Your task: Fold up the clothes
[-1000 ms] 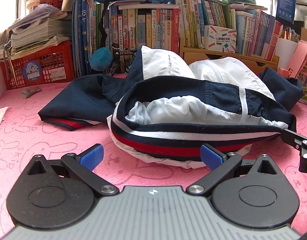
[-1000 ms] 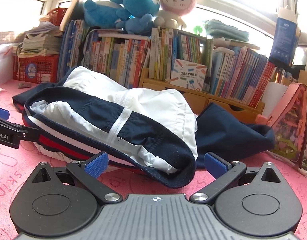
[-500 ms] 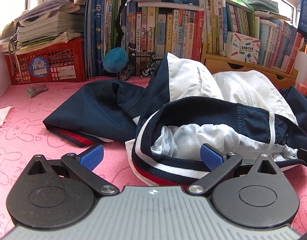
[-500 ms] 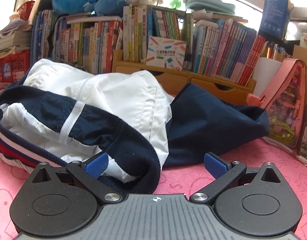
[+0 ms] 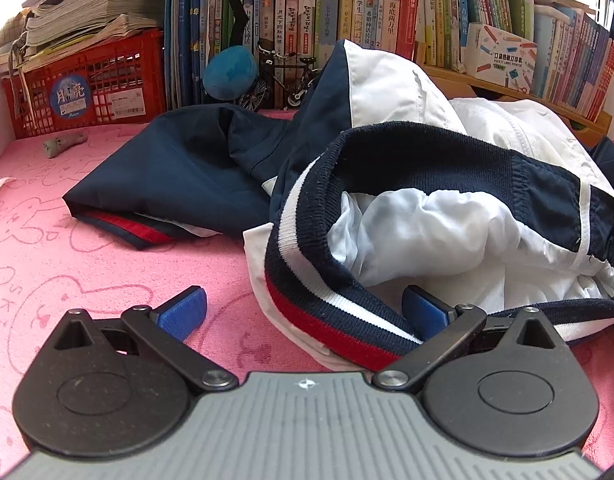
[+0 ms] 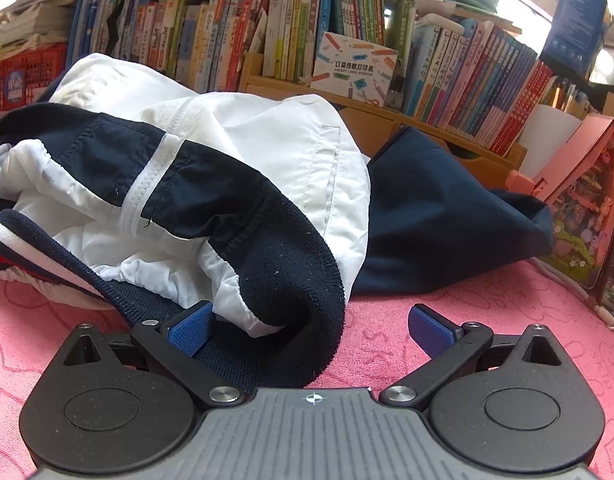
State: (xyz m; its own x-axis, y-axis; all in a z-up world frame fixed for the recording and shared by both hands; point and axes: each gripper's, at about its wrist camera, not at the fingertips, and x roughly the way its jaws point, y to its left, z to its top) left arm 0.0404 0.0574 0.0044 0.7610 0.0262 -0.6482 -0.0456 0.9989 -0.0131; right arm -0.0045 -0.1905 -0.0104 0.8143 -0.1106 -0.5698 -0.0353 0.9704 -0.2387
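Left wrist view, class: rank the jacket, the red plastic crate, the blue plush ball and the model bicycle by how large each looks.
1. Jacket, nearest the camera, so flattered.
2. Red plastic crate.
3. Model bicycle and blue plush ball look alike; unranked.

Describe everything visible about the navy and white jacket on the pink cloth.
The navy and white jacket lies crumpled and unfolded on the pink rabbit-print cloth. Its shell looks like thin woven fabric, with a white lining showing inside. The ribbed knit hem, striped navy, white and red, gapes open toward the cameras. One navy sleeve with a red-striped cuff stretches left. The open left gripper straddles the hem's left end; the open right gripper straddles its right end.
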